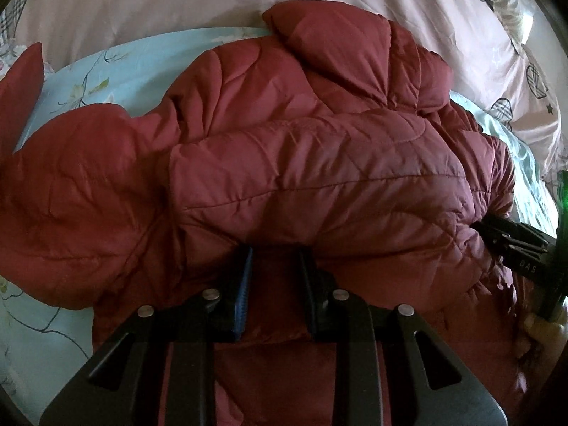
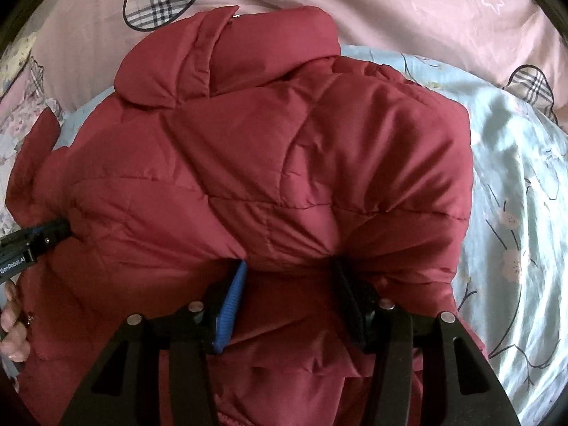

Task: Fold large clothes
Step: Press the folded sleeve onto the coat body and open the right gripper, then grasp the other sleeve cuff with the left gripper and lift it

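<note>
jacket (image 1: 301, 163): quilted red cloth, slight sheen
pink quilt (image 2: 355, 10): smooth cloth
blue sheet (image 2: 514, 184): glossy, perhaps satin
left gripper (image 1: 275, 259): matt black plastic

From my seat, the fingertips of the left gripper (image 1: 275, 254) are buried under a puffy fold of the red jacket (image 1: 301, 163), so I cannot see what the pads meet. The right gripper (image 2: 289, 266) is hidden the same way in its own view. The jacket's lower part runs off the bottom edge. A hand (image 2: 14, 323) at the left border is cut off, and the blue sheet (image 2: 514, 184) beyond looks smeared.
</note>
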### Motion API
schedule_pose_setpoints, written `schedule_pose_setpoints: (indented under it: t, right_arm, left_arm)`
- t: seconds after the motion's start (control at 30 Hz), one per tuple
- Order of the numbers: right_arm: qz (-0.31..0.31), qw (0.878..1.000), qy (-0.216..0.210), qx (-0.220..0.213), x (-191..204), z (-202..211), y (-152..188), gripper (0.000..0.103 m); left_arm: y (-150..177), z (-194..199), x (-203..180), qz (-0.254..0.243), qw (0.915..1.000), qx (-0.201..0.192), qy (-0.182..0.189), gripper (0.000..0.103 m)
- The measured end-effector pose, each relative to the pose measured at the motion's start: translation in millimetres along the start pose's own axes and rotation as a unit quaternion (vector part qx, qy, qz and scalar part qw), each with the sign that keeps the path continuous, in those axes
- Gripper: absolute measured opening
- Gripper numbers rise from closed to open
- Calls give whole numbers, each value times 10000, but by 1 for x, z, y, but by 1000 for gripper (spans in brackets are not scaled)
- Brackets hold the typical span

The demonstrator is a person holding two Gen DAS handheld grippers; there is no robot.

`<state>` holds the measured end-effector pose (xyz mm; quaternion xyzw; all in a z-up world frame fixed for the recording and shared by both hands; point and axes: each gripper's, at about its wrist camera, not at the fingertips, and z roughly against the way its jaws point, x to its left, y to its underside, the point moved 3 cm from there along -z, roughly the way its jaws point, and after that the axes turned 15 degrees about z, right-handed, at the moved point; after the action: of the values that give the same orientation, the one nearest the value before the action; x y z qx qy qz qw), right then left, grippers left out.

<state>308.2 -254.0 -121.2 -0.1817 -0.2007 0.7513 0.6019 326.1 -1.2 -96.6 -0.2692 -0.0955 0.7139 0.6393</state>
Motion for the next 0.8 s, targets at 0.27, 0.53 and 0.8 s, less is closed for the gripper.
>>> schedule_pose_setpoints:
  t: [0.27, 0.53, 0.8]
  right_arm:
    - [37, 10000, 44, -16, 6, 8, -5, 53]
    - [-301, 9981, -388, -377, 6, 55, 2, 61]
    - [-305, 9953, -760, -515, 13, 85, 13, 65]
  left_arm:
    - [-2, 13, 1, 79, 9999, 24, 76, 24]
    - [-6, 56, 26, 289, 9987, -342, -234, 39]
    - [-25, 87, 75, 787, 9927, -733, -545, 42]
